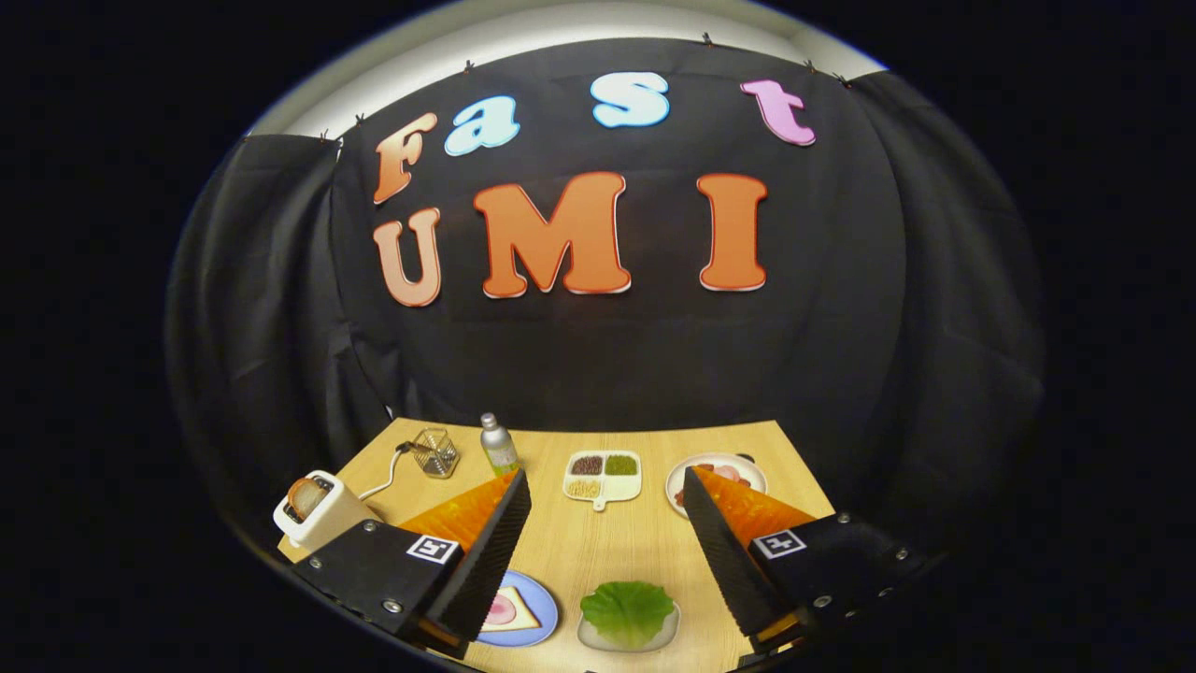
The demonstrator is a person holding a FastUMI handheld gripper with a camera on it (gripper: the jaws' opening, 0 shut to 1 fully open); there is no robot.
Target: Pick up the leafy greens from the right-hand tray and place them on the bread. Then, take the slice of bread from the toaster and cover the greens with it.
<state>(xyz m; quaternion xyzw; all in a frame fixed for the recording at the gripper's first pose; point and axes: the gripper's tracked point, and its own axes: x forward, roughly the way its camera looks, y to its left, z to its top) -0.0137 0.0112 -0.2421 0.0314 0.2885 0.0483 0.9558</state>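
Hovering above the near edge of a wooden table, the gripper has its two fingers spread wide with nothing between them but bare tabletop. Low between the fingers, closer to the camera than their tips, the leafy greens lie on a small pale tray, flat and untouched. Just beside that tray, partly hidden behind the left finger, a blue plate carries a slice of bread with something pink on top of it. Farther off past the left finger, a cream toaster stands at the table's edge with a browned slice sticking up out of its slot; a cord runs from it toward a clear glass holder. A small grey bottle stands upright near that holder. Beyond the fingertips sits a white divided dish holding dark, green and pale fillings, each in its own compartment. A round plate with pinkish food lies just behind the right fingertip
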